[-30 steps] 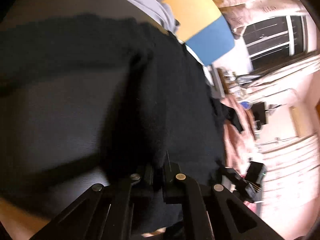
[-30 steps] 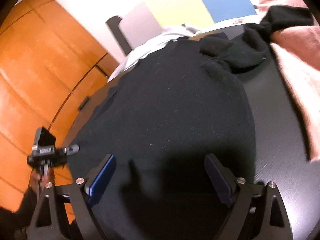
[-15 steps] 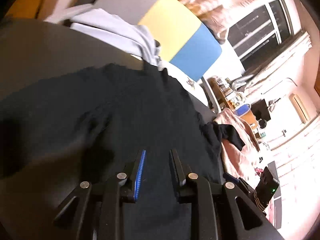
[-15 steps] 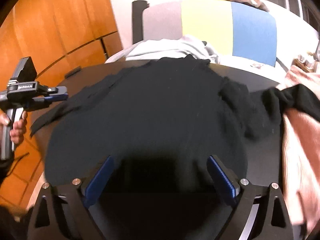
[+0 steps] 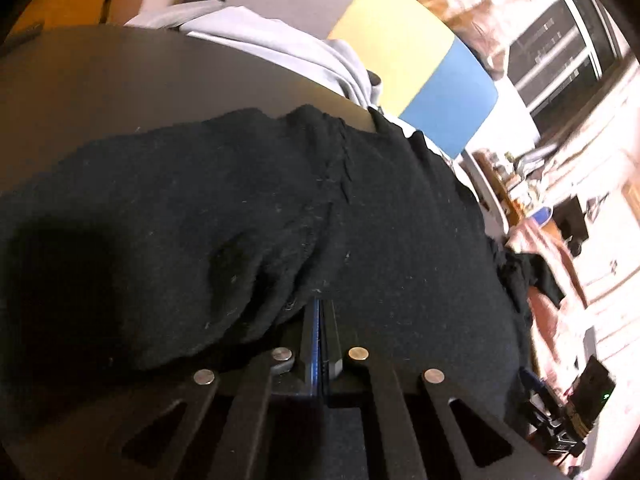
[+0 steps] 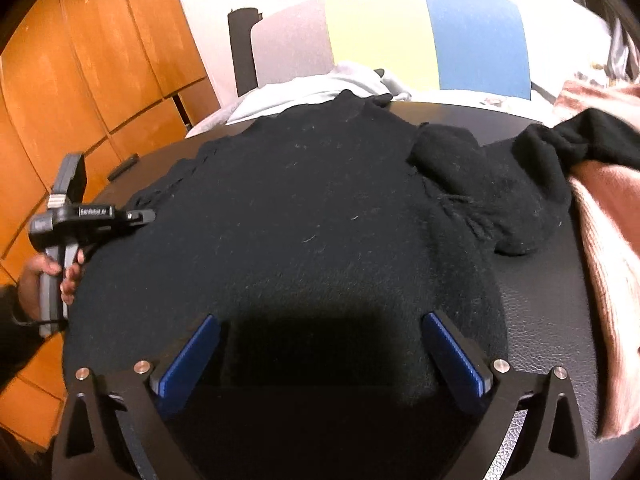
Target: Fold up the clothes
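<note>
1. The black knitted sweater (image 6: 304, 208) lies spread front-up across the dark leather-topped desk (image 6: 552, 320), body flat, ready for folding.
2. The left hand-held gripper (image 5: 320, 312) has just been closing and its jaws now sit pressed together at the sweater's near edge, beside the sleeve seam; whether wool is pinched between them I cannot tell, since the fabric drapes over the tips.
3. The right hand-held gripper (image 6: 320, 344) has just been opening; its jaws stand wide over the hem, holding nothing, probably lining up a second grip.
4. The far sleeve (image 6: 500, 192) is bunched near a pink ribbed garment (image 6: 608, 264), so it looks unfolded yet.
5. A pale grey garment (image 5: 280, 44) waits beyond the desk's far edge.
</note>
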